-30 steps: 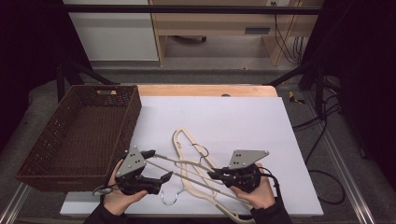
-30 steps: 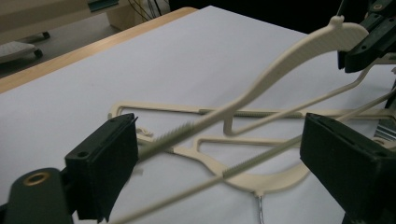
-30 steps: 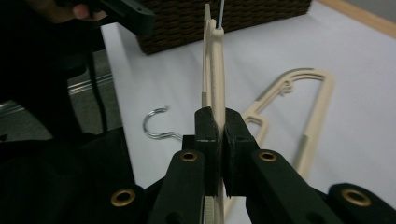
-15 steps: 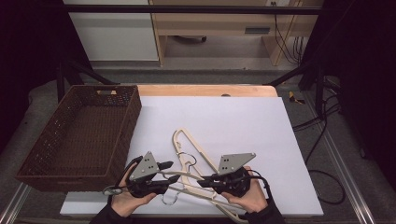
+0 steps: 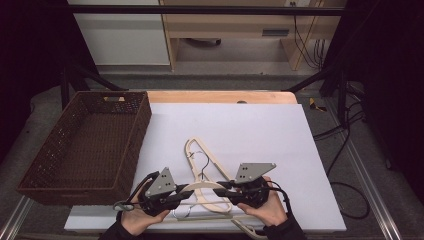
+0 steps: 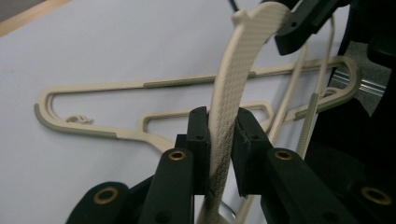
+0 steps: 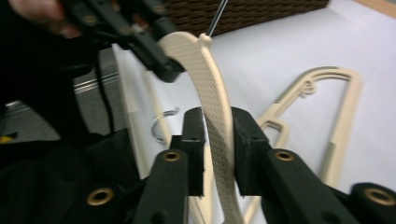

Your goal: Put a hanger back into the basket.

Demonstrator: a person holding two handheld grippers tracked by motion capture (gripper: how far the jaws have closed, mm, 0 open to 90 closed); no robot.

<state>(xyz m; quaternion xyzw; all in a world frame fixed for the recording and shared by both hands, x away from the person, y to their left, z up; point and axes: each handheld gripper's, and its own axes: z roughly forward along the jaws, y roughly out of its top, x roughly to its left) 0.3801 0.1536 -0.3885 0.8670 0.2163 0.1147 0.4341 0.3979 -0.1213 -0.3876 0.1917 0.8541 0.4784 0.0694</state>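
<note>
- Both hands had moved inward along the near table edge over the last second; the left gripper [image 5: 186,192] travelled furthest, from beside the basket to nearly facing the right gripper [image 5: 224,188].
- Left gripper: its two black jaws were pressed onto the arm of a cream, textured plastic clothes hanger [image 6: 229,102], pinching it across the flat; the hanger's shoulder rose beyond the jaws toward the other gripper's tips.
- Right gripper: jaws likewise clamped on the same cream hanger [image 7: 215,116], on the curved arm just short of the neck, where a thin metal hook stem [image 7: 217,16] left the top.
- The gripped hanger [image 5: 210,189] sat at the near middle of the white table surface [image 5: 280,145], lifted off it between the two grippers, judging from the gripper views.
- A second cream plastic hanger [image 5: 199,155] lay flat on the white surface just beyond, its far loop pointing away from the person; it looked unmoved against the earlier frames. More cream bars lay under the held one; how many hangers made up the pile could not be told.
- The dark brown woven basket [image 5: 125,145] stood empty at the left of the table, well apart from the grippers.
- Reading: with both ends now held, one hanger appeared separated from the tangle and ready to carry; the basket seemed the likely destination, though hooks catching on the pile remained a risk.
</note>
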